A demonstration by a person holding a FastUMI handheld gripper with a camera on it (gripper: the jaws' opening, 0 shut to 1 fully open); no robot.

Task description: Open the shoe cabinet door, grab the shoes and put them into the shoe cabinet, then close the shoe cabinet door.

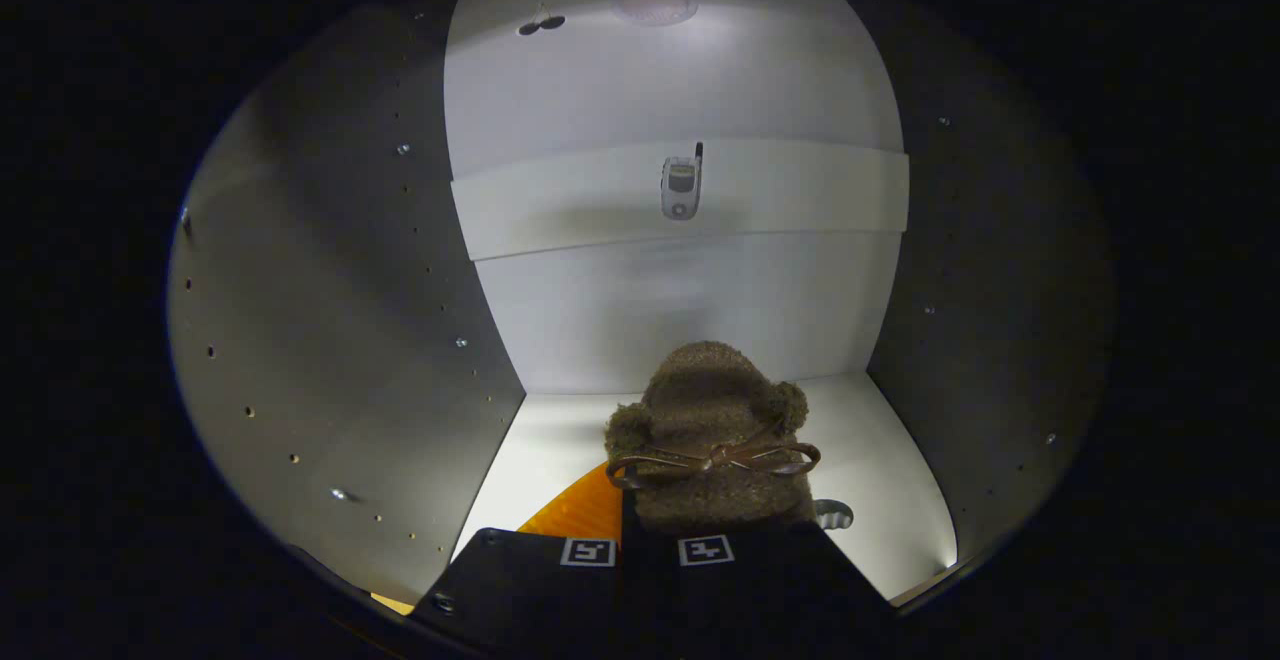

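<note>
1. The cabinet's left wall [330, 340], dotted with small holes and screws, is standing close beside the gripper.
2. An orange sole [580, 510] is showing just left of the shoe.
3. The gripper [648, 550] is sitting nearly closed, its fingers pressing together on the fuzzy brown shoe [715, 420] with a bow [712, 458], held over the cabinet floor [880, 480].
4. A small hinge-like fitting [681, 187] is hanging on the back panel [690, 200], beyond the shoe.
5. The right wall [990, 320] is standing apart from the shoe.
</note>
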